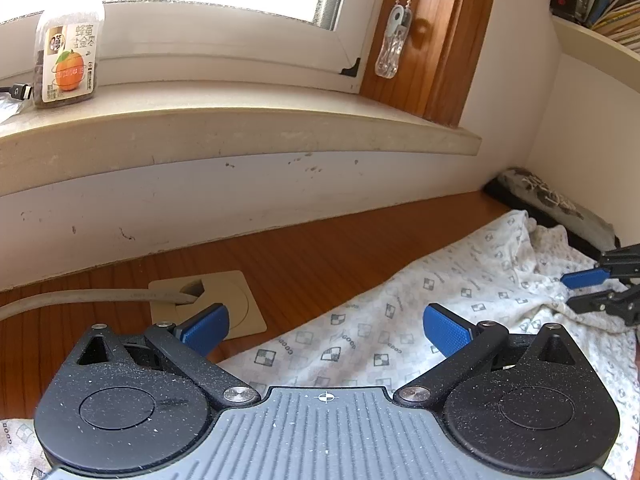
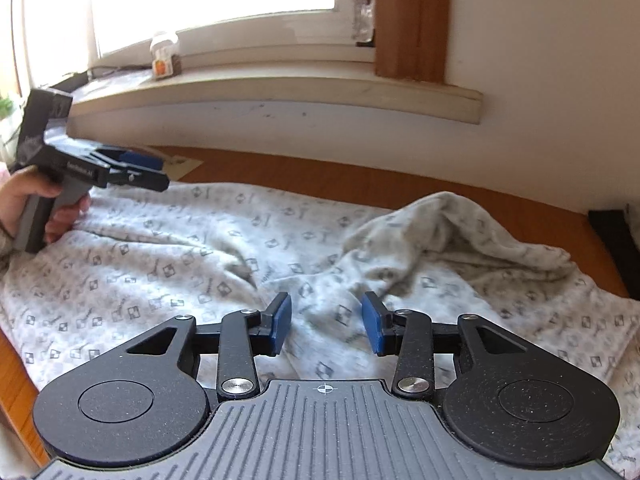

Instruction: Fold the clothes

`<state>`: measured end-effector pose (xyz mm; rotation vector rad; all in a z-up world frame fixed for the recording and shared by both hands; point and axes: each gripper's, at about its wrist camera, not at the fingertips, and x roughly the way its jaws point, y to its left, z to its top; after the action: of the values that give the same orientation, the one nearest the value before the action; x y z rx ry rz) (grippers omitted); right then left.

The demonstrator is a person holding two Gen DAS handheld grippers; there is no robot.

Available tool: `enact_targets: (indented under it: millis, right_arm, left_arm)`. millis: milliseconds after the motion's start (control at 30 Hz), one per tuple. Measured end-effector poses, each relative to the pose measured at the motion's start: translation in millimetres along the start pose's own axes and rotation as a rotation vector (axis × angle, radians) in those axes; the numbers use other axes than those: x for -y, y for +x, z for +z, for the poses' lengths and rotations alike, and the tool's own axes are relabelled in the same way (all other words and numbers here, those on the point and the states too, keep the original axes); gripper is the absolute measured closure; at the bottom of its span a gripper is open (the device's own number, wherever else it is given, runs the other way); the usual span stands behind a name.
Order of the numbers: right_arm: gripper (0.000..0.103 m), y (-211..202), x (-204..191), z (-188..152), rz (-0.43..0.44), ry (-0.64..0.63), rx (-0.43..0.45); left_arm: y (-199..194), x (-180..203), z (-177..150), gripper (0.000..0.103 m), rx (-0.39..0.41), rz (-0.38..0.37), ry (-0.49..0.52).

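Cloth dominates both views: one white garment point(image 2: 168, 264) printed with small grey squares lies spread and rumpled across the wooden surface point(image 1: 304, 256), with one raised fold bunched toward its right end. Two tools are at work, one per hand. The left hand-held gripper point(image 1: 326, 330) hovers over the garment's near-left edge with its two blue pads spread wide and nothing between them; the cloth lies below and to the right of it, while bare wood and one beige floor-style cable plate point(image 1: 228, 304) with one grey cable point(image 1: 80, 298) sit just ahead on the left. The right hand-held gripper point(image 2: 326, 322) is also released, its two blue pads apart above the middle of the garment, the raised fold just ahead and to the right. In the right wrist view one hand point(image 2: 44, 208) grips the left tool's handle at the garment's left end. On the windowsill point(image 1: 240, 136) stands one jar point(image 1: 68, 60) with an orange on its label, and one clear cord pull point(image 1: 394, 46) hangs beside the wooden frame
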<state>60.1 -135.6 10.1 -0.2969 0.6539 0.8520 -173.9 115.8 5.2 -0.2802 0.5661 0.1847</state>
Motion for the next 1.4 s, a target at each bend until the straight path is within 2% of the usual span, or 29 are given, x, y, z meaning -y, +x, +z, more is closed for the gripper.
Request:
enact_targets:
  millis: [200,400,467,500,533,600,667,767,800,867,900,933,967,1033,1100,1233,1300,1367,1400]
  right_arm:
    - [0.063,-3,-13,4,0.035,-0.006,0.032]
    - [0.063,13,-26,6,0.030,-0.059,-0.012]
    - [0.066,15,-23,6,0.030,-0.045,-0.013]
    - [0.074,16,-21,6,0.035,-0.037,-0.012]
    - [0.078,15,-19,6,0.044,-0.027,-0.012]
    - [0.091,13,-18,6,0.038,-0.020,0.002]
    - [0.094,9,-17,8,0.025,-0.019,0.022]
    - [0.096,4,-17,13,0.002,-0.034,0.047]
    - [0.096,3,-18,14,-0.005,-0.041,0.056]
    - [0.096,-1,-19,17,-0.015,-0.044,0.079]
    - [0.096,-3,-20,19,-0.023,-0.042,0.092]
    - [0.096,-4,-20,21,-0.028,-0.043,0.099]
    - [0.096,-6,-21,23,-0.030,-0.045,0.104]
    - [0.096,-6,-21,26,-0.030,-0.050,0.099]
    - [0.096,-9,-23,26,-0.027,-0.054,0.098]
    - [0.097,-20,-27,21,0.030,-0.045,0.069]
    - [0.096,-19,-32,13,0.053,-0.039,0.035]
    - [0.095,-17,-33,8,0.061,-0.048,0.006]
    - [0.091,-18,-31,7,0.059,-0.043,0.011]
  left_arm:
    - [-3,4,-1,0.000,0.006,0.006,0.024]
    - [-11,13,-1,0.000,0.021,0.020,0.091]
    - [-19,21,-2,0.006,0.022,0.011,0.133]
    - [-22,26,-2,0.013,0.023,0.007,0.155]
    - [-25,30,-3,0.029,0.017,-0.015,0.174]
    - [-27,41,-4,0.042,-0.005,-0.054,0.216]
    - [-27,52,-8,0.043,-0.036,-0.103,0.264]
    - [-24,65,-15,0.036,-0.077,-0.167,0.321]
    - [-23,68,-18,0.033,-0.086,-0.162,0.333]
    - [-21,70,-21,0.036,-0.100,-0.143,0.352]
    - [-19,68,-23,0.044,-0.107,-0.142,0.349]
    - [-20,66,-23,0.055,-0.107,-0.147,0.338]
    - [-22,63,-23,0.061,-0.101,-0.157,0.326]
    - [-29,59,-20,0.088,-0.070,-0.185,0.312]
    - [-37,56,-17,0.097,-0.032,-0.197,0.307]
    - [-49,49,-15,0.097,-0.019,-0.218,0.286]
    - [-50,48,-13,0.097,-0.038,-0.249,0.282]
    - [-53,48,-11,0.084,-0.040,-0.269,0.276]
    - [-55,49,-10,0.065,-0.028,-0.272,0.272]
